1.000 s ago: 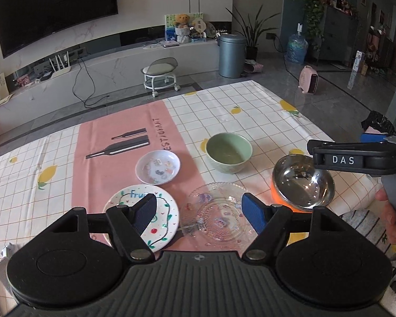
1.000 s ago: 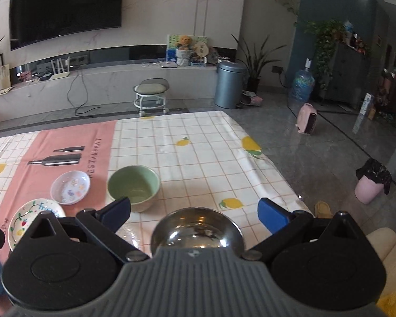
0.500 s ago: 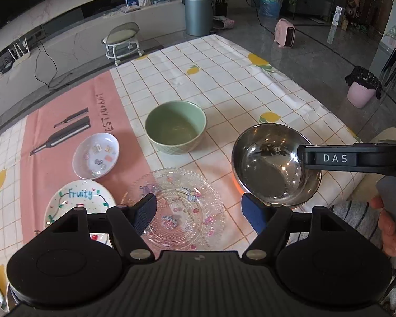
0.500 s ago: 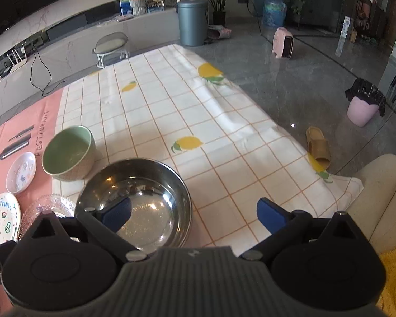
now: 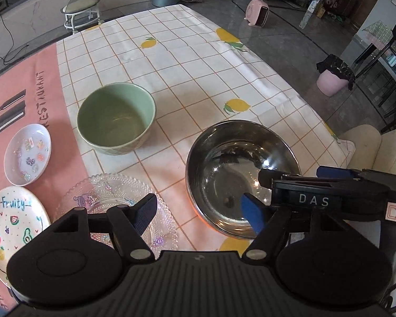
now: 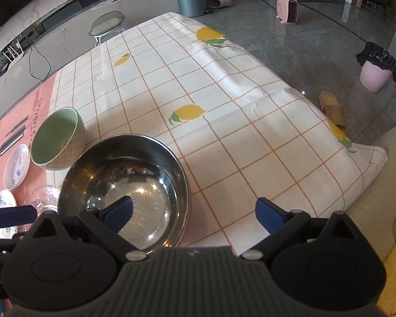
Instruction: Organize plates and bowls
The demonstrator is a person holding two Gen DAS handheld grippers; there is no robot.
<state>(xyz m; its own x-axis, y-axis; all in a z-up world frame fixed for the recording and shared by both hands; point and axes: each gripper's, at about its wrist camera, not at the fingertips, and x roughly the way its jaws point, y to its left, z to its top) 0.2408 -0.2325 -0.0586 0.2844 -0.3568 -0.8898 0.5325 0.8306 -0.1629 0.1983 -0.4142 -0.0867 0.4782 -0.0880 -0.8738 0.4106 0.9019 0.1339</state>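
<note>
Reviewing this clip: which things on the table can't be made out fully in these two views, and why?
- Fruity plate: left wrist view, cut by the frame edge and hidden behind the left gripper.
- Glass plate: near half hidden by that gripper.
- Steel bowl: right wrist view, near rim hidden behind the right gripper.

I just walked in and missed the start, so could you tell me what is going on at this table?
A person is sorting dishes with a two-finger tool in each hand. The right tool is open, one finger inside the shiny steel bowl and one outside, straddling its rim without gripping yet. The left tool hangs open between that bowl and the clear glass plate. The green ceramic bowl, small white dish and "Fruity" painted plate sit untouched.
</note>
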